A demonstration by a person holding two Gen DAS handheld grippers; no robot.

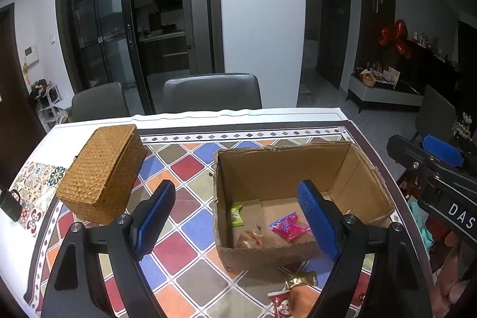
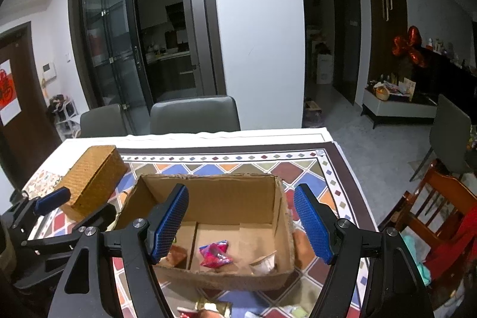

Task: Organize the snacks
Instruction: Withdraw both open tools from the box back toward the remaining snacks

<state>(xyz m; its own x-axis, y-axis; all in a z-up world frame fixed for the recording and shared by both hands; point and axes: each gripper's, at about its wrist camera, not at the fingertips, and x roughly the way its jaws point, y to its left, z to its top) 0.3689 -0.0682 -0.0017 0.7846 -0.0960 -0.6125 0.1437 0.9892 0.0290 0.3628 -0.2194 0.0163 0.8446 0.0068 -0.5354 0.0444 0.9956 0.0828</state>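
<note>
Looking over the tablecloth (image 1: 184,231), I have the left gripper (image 1: 238,216) and right gripper (image 2: 241,224) both spread wide and empty above the cardboard box (image 1: 286,166), where a pink snack (image 1: 287,227) and green packet (image 1: 236,215) lie; a gold-wrapped snack (image 1: 299,279) sits near the box's front wall, a wicker box (image 1: 103,172) far left.

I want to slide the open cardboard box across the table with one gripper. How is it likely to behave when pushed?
The cardboard box is probably light: it holds only a few small wrappers such as the pink packet. Its rough-edged walls look thin, so they may flex under a push. It seems unlikely to tip, being wide and low, and the patterned tablecloth might bunch beneath it.
</note>
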